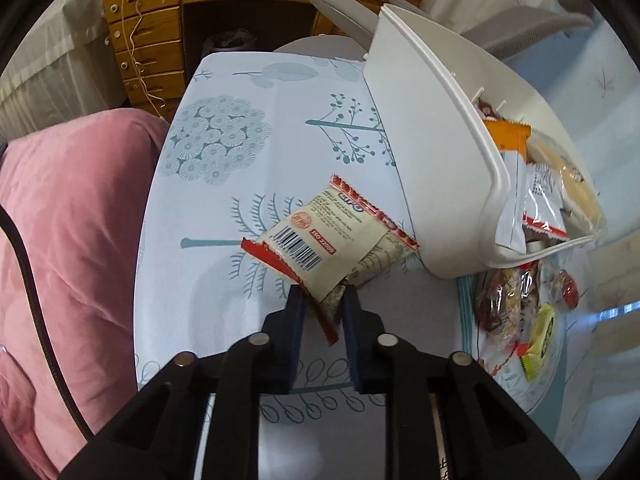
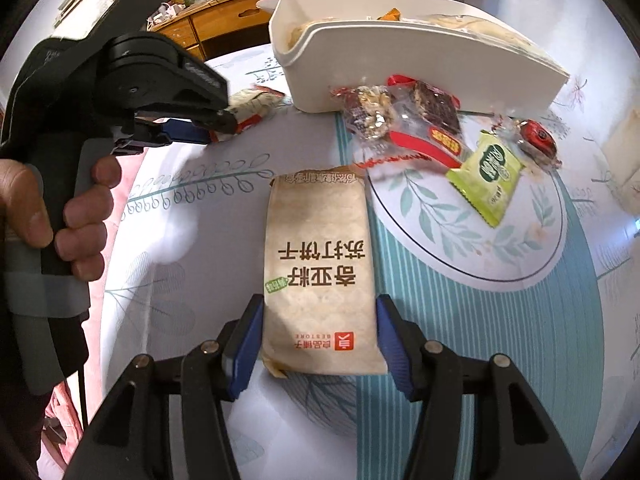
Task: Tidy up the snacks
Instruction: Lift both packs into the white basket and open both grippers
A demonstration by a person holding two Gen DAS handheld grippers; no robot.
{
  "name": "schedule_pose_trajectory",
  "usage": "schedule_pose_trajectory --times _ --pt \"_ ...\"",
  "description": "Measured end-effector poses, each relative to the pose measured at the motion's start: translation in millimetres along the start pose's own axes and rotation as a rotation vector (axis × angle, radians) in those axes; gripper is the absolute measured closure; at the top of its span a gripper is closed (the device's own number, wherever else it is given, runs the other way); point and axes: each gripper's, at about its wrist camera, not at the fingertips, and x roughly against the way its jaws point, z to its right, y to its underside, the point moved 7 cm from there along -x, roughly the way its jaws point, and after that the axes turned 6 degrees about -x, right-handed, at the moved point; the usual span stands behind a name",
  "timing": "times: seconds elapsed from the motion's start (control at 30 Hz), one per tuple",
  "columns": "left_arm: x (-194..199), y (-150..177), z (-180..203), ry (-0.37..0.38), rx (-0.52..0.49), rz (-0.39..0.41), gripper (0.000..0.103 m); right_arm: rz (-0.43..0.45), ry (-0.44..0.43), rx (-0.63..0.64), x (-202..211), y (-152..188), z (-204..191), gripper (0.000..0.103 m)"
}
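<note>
My left gripper is shut on the lower corner of a cream packet with red ends, held just left of the white bin. In the right wrist view, the left gripper grips the cream packet beside the white bin. My right gripper presses both pads on the sides of a tan cracker packet. Several packets fill the bin. A leaf-patterned plate carries a green packet, wrapped nut sweets and a dark bar.
A patterned cloth covers the table. A pink cushion lies off the table's left edge, and a wooden drawer desk stands behind. A person's hand grips the left gripper's handle. A small red sweet sits at the plate's far rim.
</note>
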Motion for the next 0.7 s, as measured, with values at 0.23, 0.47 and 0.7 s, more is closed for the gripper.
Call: schedule_pose_trajectory --times 0.23,0.47,0.7 --pt "12.1 10.2 -2.9 0.011 0.044 0.015 0.09 -0.006 -0.005 -0.022 2.1 -2.0 18.7 0.048" --pt "38.5 14.0 -10.9 0.004 0.13 0.102 0.09 0.005 -0.044 -0.019 18.5 -7.8 28.4 0.048" --pt "74.0 10.4 -19.6 -0.013 0.178 0.151 0.09 0.072 -0.152 0.056 35.2 -34.2 37.2 0.05"
